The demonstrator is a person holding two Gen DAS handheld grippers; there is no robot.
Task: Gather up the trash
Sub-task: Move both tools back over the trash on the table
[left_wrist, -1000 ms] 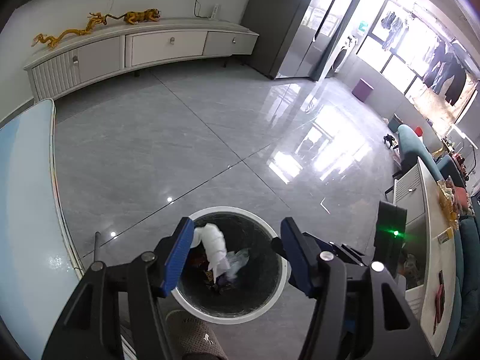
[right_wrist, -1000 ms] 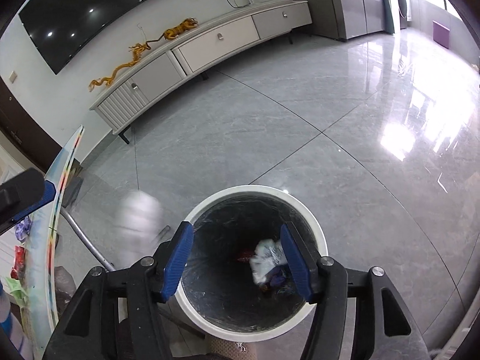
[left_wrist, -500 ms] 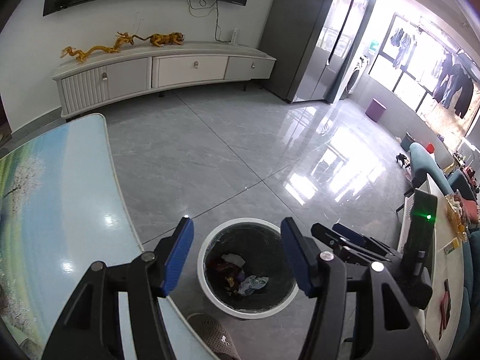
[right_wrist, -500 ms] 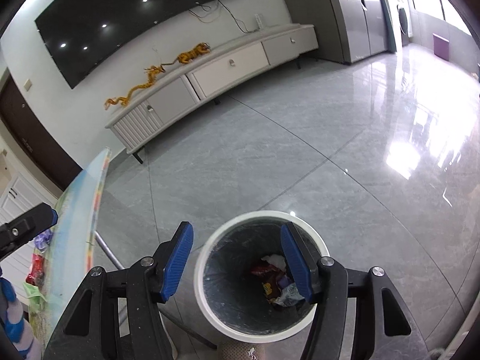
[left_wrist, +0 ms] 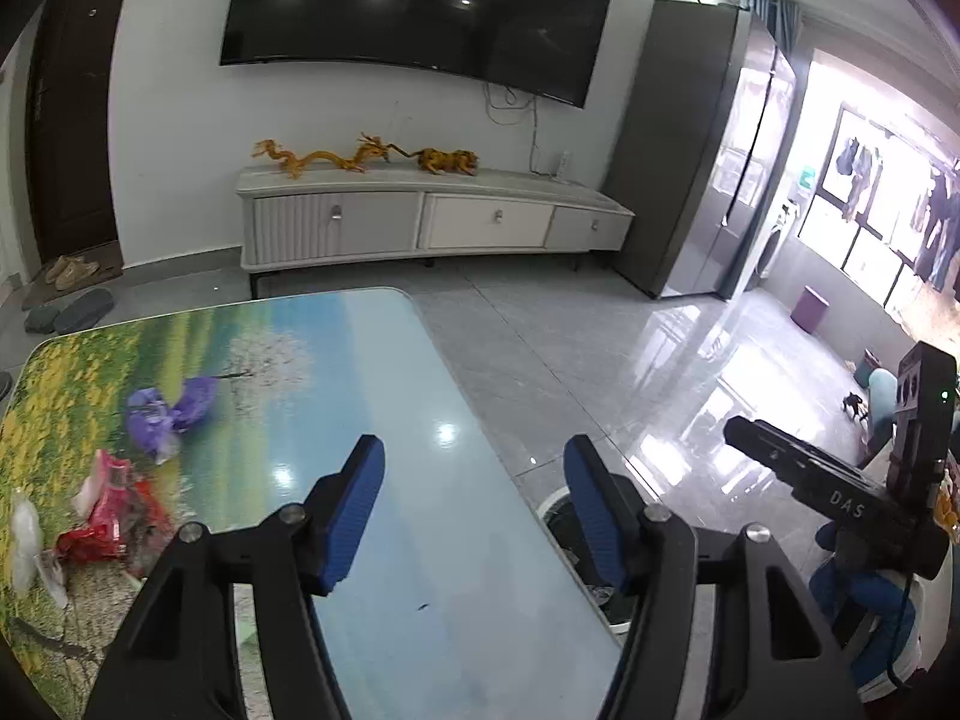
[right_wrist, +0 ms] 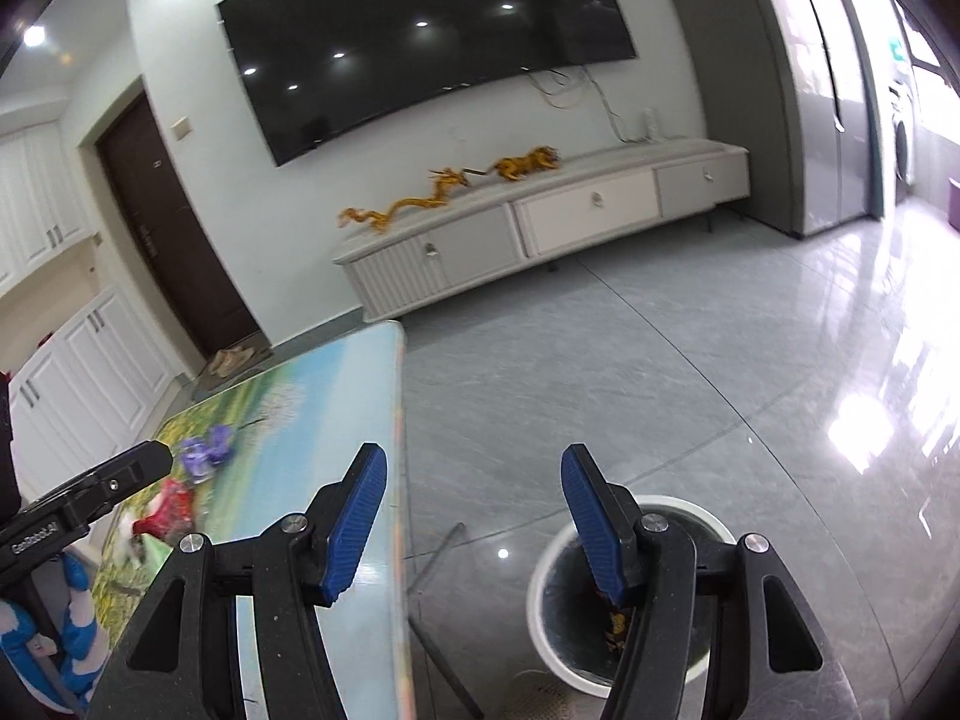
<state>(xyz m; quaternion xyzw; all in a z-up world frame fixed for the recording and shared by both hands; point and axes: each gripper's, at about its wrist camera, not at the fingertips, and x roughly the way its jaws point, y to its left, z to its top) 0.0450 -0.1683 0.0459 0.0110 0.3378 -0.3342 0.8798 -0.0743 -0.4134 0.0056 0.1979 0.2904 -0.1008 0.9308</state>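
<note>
My left gripper (left_wrist: 474, 510) is open and empty above the glossy landscape-print table (left_wrist: 420, 540). On the table's left part lie a purple wrapper (left_wrist: 171, 411), red wrappers (left_wrist: 111, 510) and a clear plastic scrap (left_wrist: 24, 546). My right gripper (right_wrist: 474, 510) is open and empty, between the table edge (right_wrist: 393, 480) and the white trash bin (right_wrist: 543, 600) on the floor, which holds some trash. The purple wrapper (right_wrist: 207, 453) and red wrappers (right_wrist: 171, 507) also show in the right wrist view. The bin's rim (left_wrist: 555, 501) peeks out past the table.
A white TV cabinet (left_wrist: 420, 222) with golden dragon figures (left_wrist: 360, 156) stands at the far wall under a TV (left_wrist: 414, 12). A grey fridge (left_wrist: 702, 150) stands at the right. The other gripper (left_wrist: 840, 492) shows at the right. Grey tiled floor (right_wrist: 660, 372) lies beyond the bin.
Both grippers have lifted from over the bin and swung left toward the table. The table with its wrappers has come into view. Both stay open and empty.
</note>
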